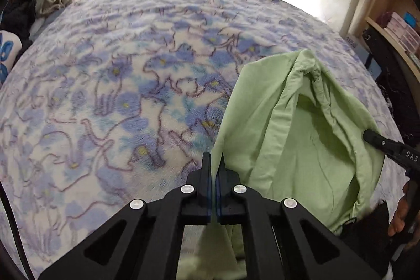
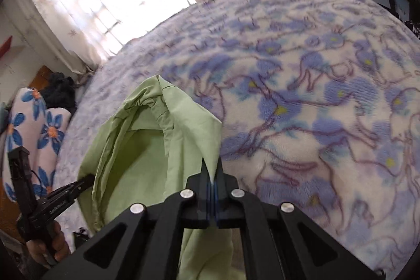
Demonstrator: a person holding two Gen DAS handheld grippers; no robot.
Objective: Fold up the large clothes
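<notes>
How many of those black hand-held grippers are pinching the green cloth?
2. The left hand-held gripper pinches one edge of the green cloth; the right hand-held gripper pinches the opposite edge.

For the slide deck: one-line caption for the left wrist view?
Left gripper shut on the green garment, held above the floral blanket.

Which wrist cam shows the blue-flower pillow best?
Right wrist: the white pillow with blue flowers lies in full view at the left edge, beside the pale green garment. Left wrist catches only a sliver at its left border.
</notes>
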